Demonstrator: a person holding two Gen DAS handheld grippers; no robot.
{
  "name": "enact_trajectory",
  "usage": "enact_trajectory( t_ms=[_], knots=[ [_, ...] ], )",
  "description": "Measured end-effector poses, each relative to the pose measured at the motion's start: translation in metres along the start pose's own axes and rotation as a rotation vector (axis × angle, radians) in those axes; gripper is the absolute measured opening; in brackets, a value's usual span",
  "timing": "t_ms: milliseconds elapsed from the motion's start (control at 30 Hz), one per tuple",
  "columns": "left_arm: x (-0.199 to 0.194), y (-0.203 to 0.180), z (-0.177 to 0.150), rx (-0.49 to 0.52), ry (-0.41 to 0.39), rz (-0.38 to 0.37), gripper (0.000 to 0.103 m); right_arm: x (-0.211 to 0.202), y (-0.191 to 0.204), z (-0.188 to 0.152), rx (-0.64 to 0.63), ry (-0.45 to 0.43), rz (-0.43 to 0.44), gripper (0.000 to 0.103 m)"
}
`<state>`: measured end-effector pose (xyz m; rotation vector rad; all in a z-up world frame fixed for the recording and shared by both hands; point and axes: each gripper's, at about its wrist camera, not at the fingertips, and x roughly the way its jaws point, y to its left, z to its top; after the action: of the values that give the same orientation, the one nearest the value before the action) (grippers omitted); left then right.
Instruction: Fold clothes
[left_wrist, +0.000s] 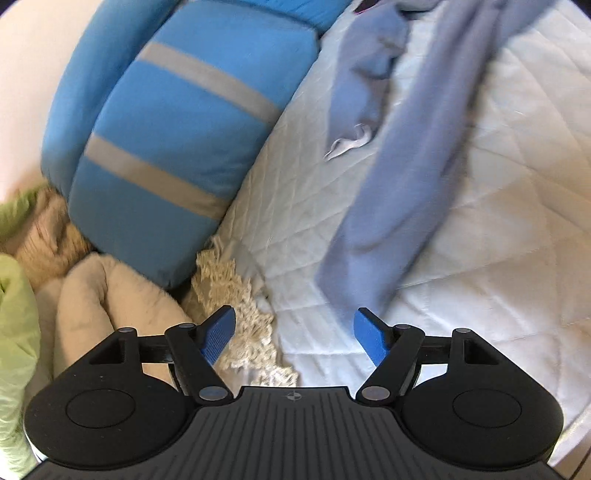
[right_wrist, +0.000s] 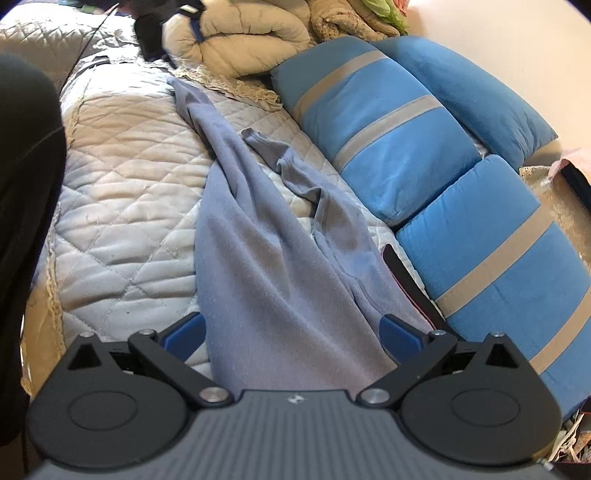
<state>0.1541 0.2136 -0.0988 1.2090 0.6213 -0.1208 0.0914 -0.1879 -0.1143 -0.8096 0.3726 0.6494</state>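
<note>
A lavender-blue garment (left_wrist: 399, 155) lies crumpled lengthwise on the quilted white bedspread (left_wrist: 498, 229). Its white label (left_wrist: 349, 142) shows. My left gripper (left_wrist: 294, 325) is open and empty, just above the bedspread, near the garment's lower end. In the right wrist view the same garment (right_wrist: 266, 266) runs from the far pillows to my right gripper (right_wrist: 291, 328). That gripper is open, its blue fingers (right_wrist: 397, 334) on either side of the garment's near end, not closed on it.
Blue pillows with grey stripes (left_wrist: 177, 140) (right_wrist: 399, 147) line the bed's edge by the wall. A beige duvet (right_wrist: 240, 33), lace trim (left_wrist: 243, 325) and a green cloth (left_wrist: 14, 332) are piled beyond. A dark sleeve (right_wrist: 26, 206) is at the left.
</note>
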Motion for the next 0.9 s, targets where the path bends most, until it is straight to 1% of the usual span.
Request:
enact_trajectory(
  t_ms=[67, 133, 233, 300, 400, 433, 500, 533, 567, 667, 800, 900],
  knots=[
    [0.001, -0.013, 0.001, 0.018, -0.023, 0.029, 0.070, 0.001, 0.000, 0.001, 0.006, 0.005, -0.002, 0.103],
    [0.002, -0.022, 0.003, 0.047, -0.035, 0.038, 0.070, 0.000, 0.000, 0.002, 0.014, 0.011, -0.003, 0.103],
    [0.004, -0.032, 0.005, 0.098, -0.041, 0.009, 0.070, -0.001, 0.001, 0.003, 0.015, 0.018, -0.005, 0.103],
    [0.005, -0.038, 0.004, 0.140, -0.046, 0.016, 0.070, -0.003, 0.003, 0.003, 0.006, 0.019, -0.010, 0.103],
    [0.013, -0.051, 0.005, 0.220, -0.032, 0.086, 0.070, -0.004, 0.006, 0.003, -0.005, 0.022, -0.015, 0.103],
    [0.015, -0.055, 0.006, 0.235, -0.034, 0.099, 0.068, -0.004, 0.008, 0.004, -0.008, 0.025, -0.016, 0.103],
    [0.017, -0.060, 0.011, 0.257, -0.036, 0.110, 0.044, -0.004, 0.011, 0.006, -0.015, 0.031, -0.021, 0.103],
    [0.019, -0.062, 0.013, 0.266, -0.034, 0.110, 0.003, -0.003, 0.013, 0.006, -0.023, 0.034, -0.027, 0.103],
    [0.019, -0.062, 0.015, 0.269, -0.030, 0.103, 0.003, -0.003, 0.015, 0.006, -0.033, 0.039, -0.035, 0.103],
    [0.015, -0.055, 0.016, 0.258, -0.061, 0.125, 0.003, -0.002, 0.020, 0.006, -0.072, 0.057, -0.066, 0.103],
    [0.007, -0.028, 0.015, 0.192, -0.067, 0.176, 0.003, -0.001, 0.026, 0.002, -0.132, 0.081, -0.092, 0.103],
    [-0.002, -0.003, 0.016, 0.147, -0.082, 0.198, 0.003, 0.000, 0.037, 0.000, -0.186, 0.081, -0.100, 0.103]
  ],
)
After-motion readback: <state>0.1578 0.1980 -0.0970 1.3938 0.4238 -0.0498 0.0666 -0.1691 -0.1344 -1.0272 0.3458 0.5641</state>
